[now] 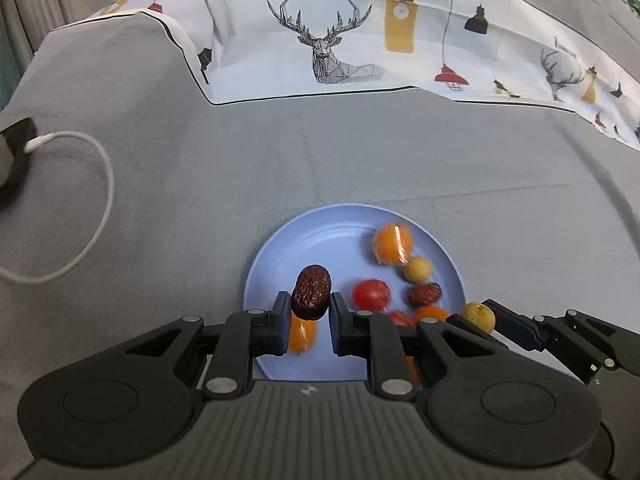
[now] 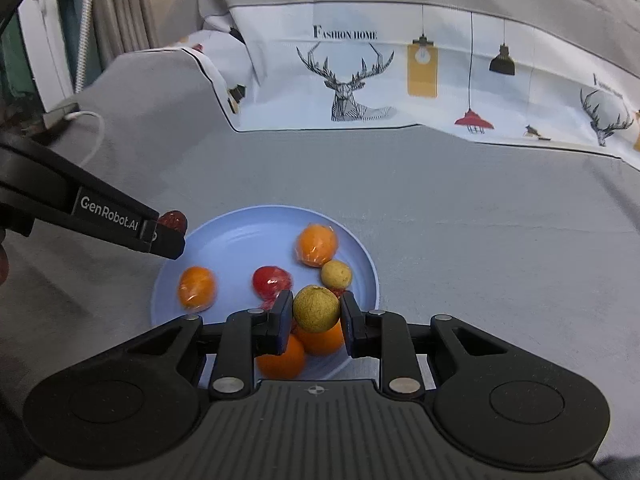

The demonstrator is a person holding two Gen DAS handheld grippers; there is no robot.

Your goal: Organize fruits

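Note:
A light blue plate (image 1: 320, 232) (image 2: 240, 240) lies on the grey cover and holds several fruits: wrapped oranges (image 1: 393, 242) (image 2: 317, 245), a red fruit (image 1: 371, 294) (image 2: 272, 280), a brown date (image 1: 425, 294) and a tan longan (image 1: 417, 269) (image 2: 337, 274). My left gripper (image 1: 309, 302) is shut on a wrinkled brown date (image 1: 311, 291) above the plate's left part; it also shows in the right wrist view (image 2: 173, 222). My right gripper (image 2: 316, 310) is shut on a tan longan (image 2: 316, 308) (image 1: 478, 315) above the plate's near right part.
A white cable (image 1: 92, 216) loops on the grey cover at the left, plugged into a dark device (image 1: 14, 148). A deer-print cloth (image 1: 332, 48) (image 2: 360, 80) lies behind the plate. Curtains (image 2: 120, 4) hang at the far left.

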